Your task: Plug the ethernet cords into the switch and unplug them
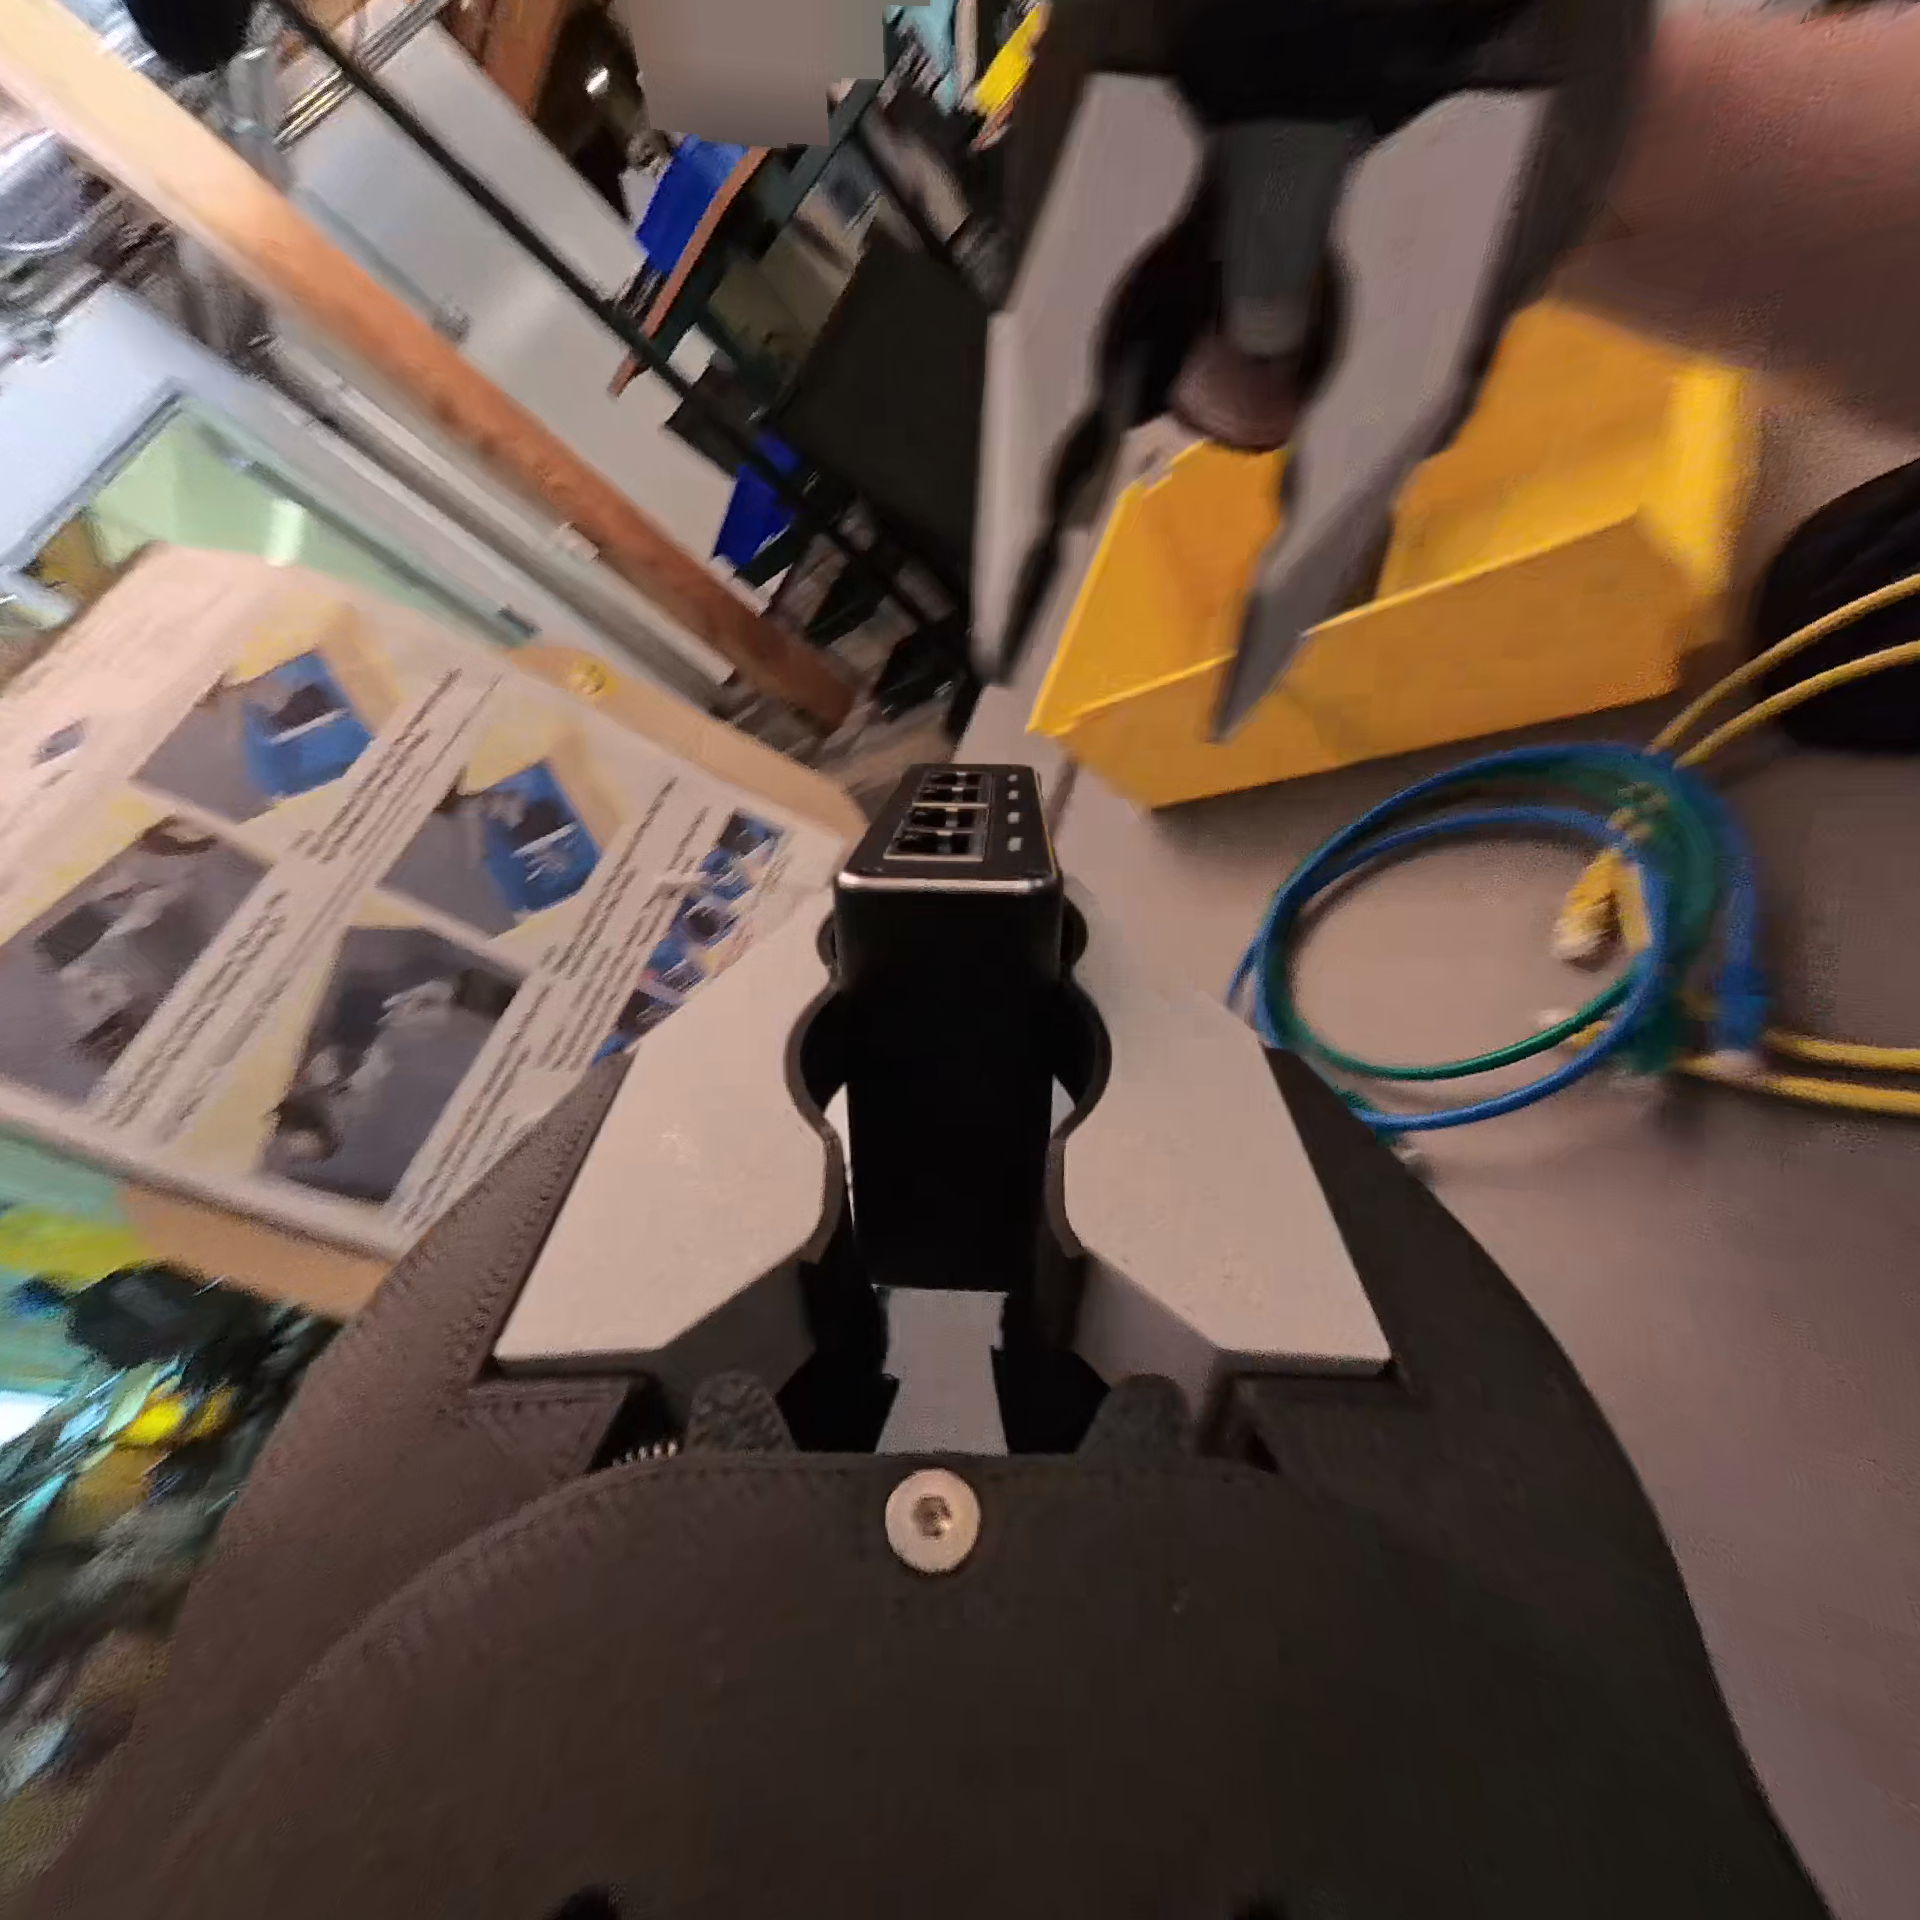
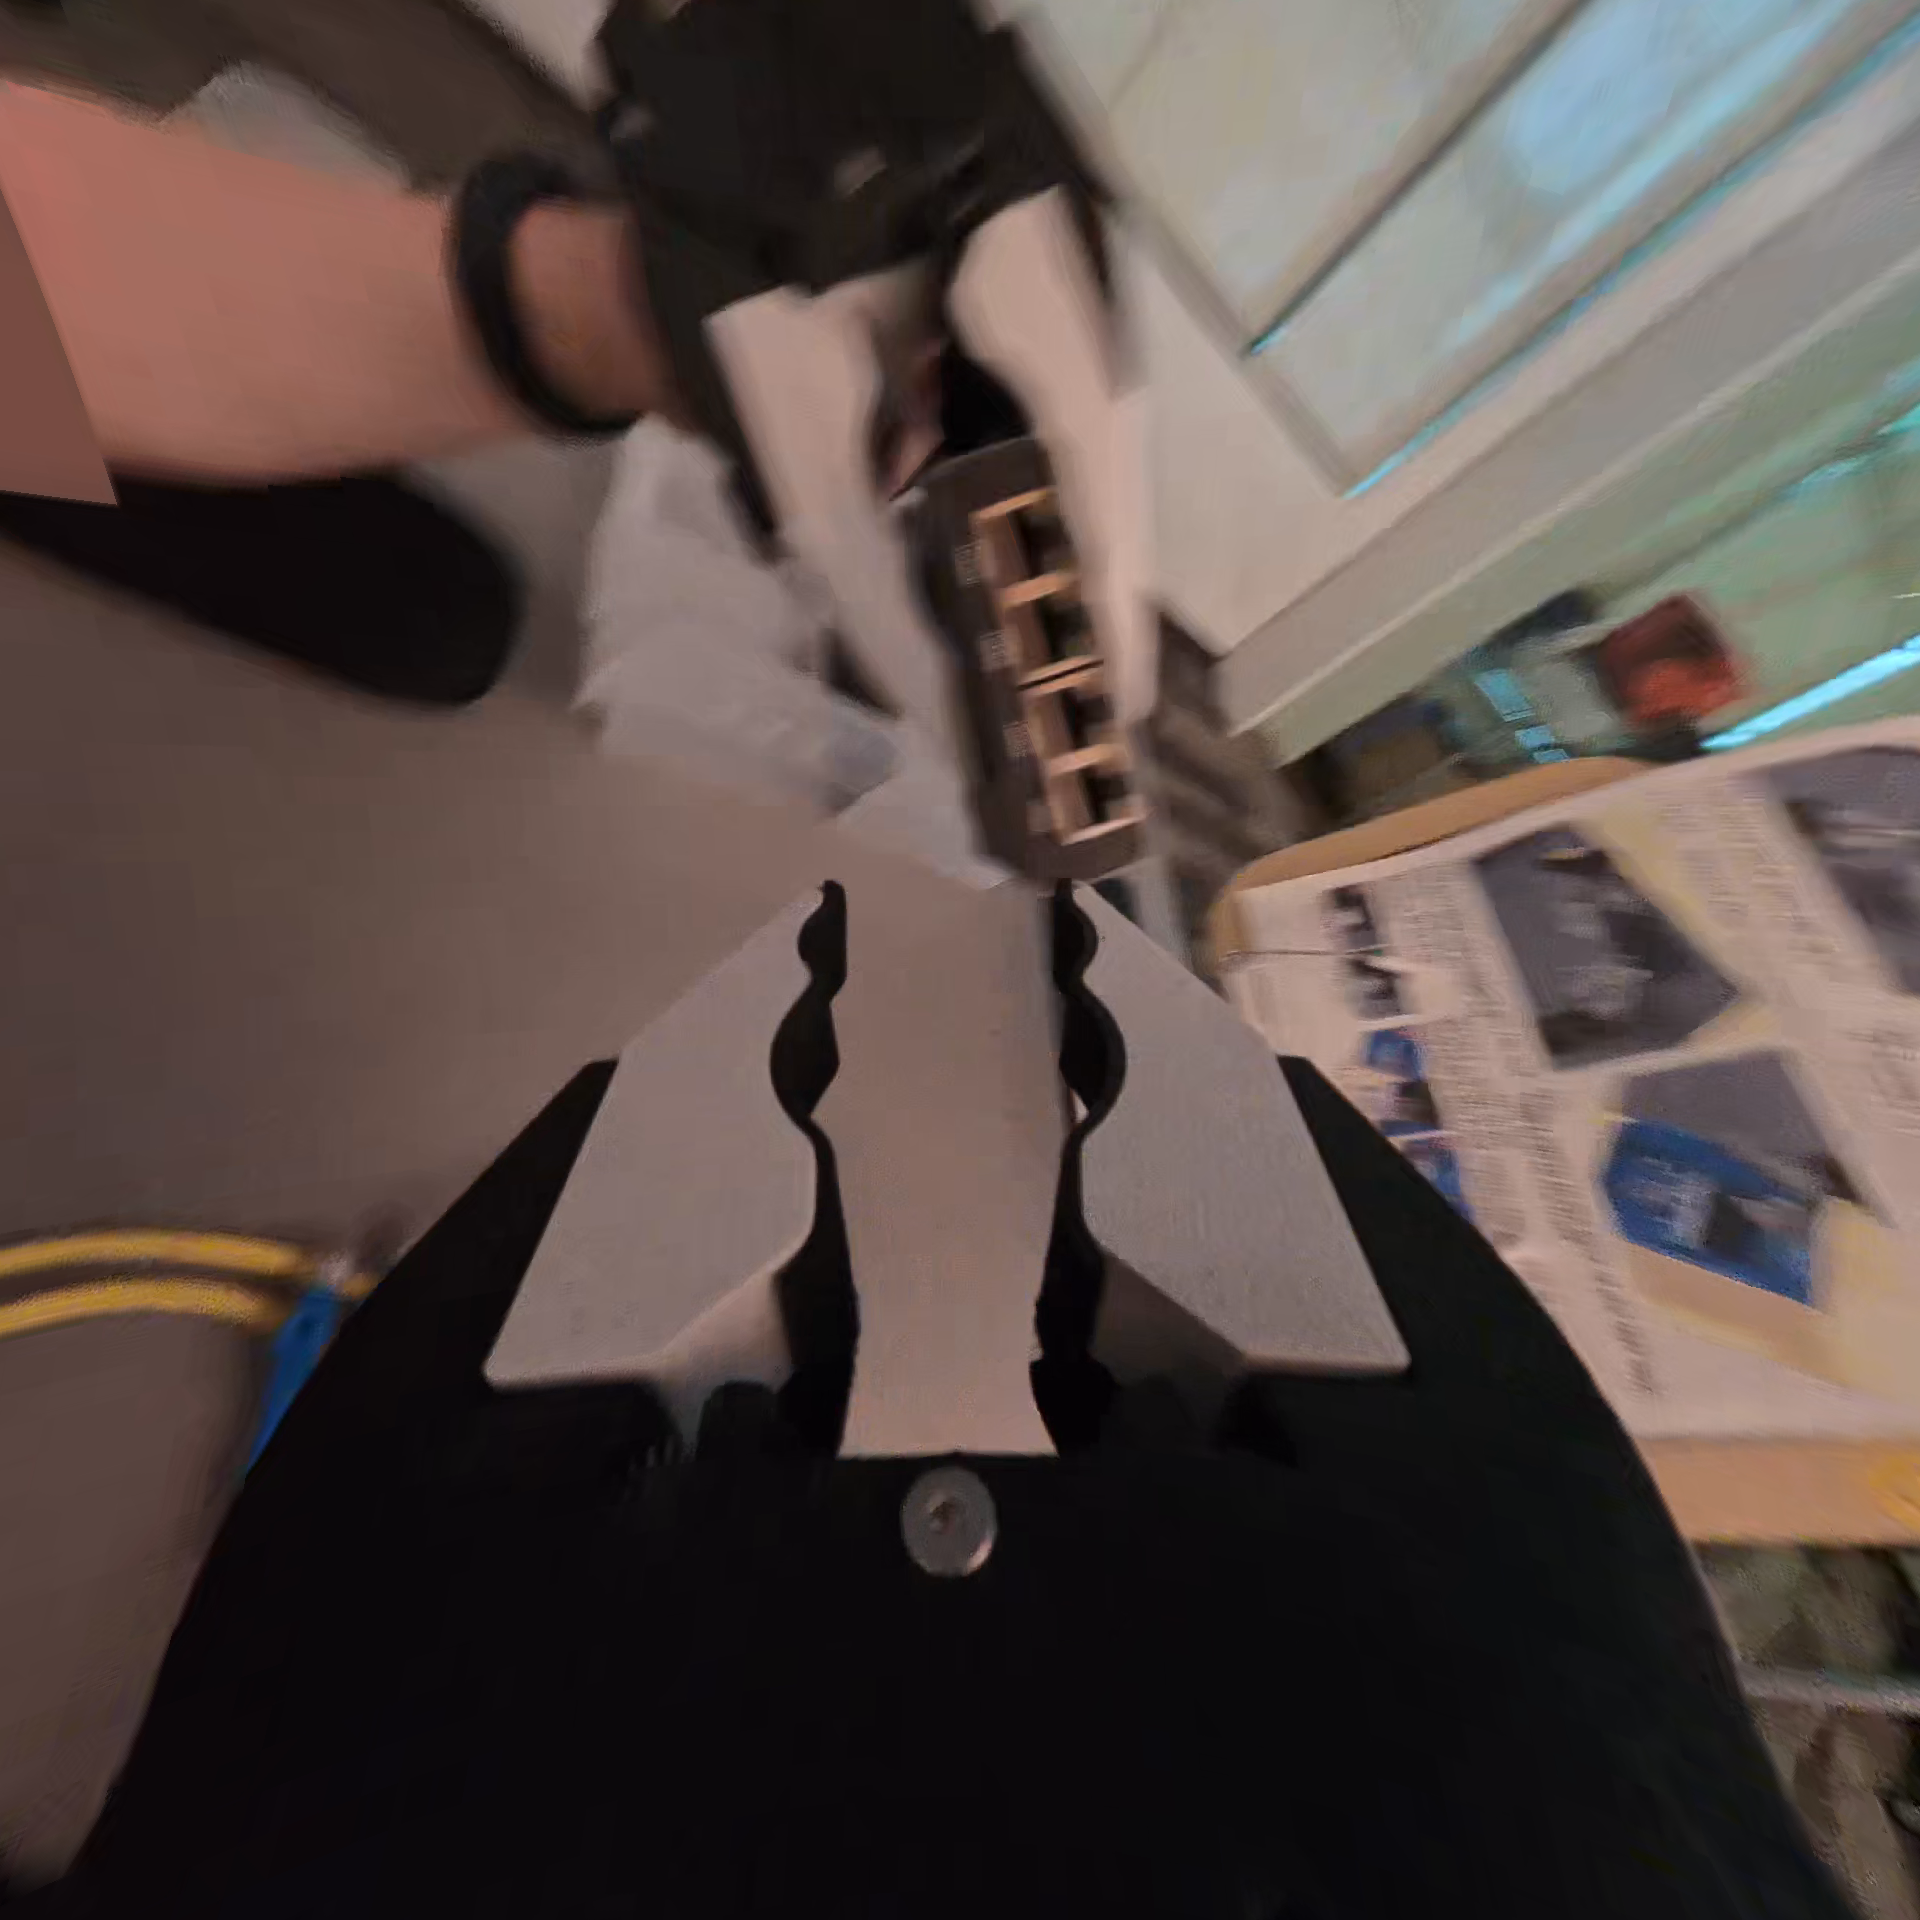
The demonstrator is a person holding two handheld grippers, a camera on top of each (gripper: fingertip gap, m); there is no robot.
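Both views wide-angle, strong barrel bending at edges. Left wrist view: even, soft indoor light, no hard shadows; switch [image 1: 948,997] and own fingers [image 1: 717,1164] sharp, background shelving, poster [image 1: 343,935] and the far right gripper [image 1: 1122,686] smeared by motion blur. Right wrist view dimmer, warmer (heavier smear throughout); only its fingers [image 2: 686,1174] stay crisp. Window [image 2: 1558,260] is the brightest area, slightly washed out.

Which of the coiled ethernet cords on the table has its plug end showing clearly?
The yellow ethernet cord: its yellow plug hangs free inside the coil. The blue cord and green cord show mostly loops.
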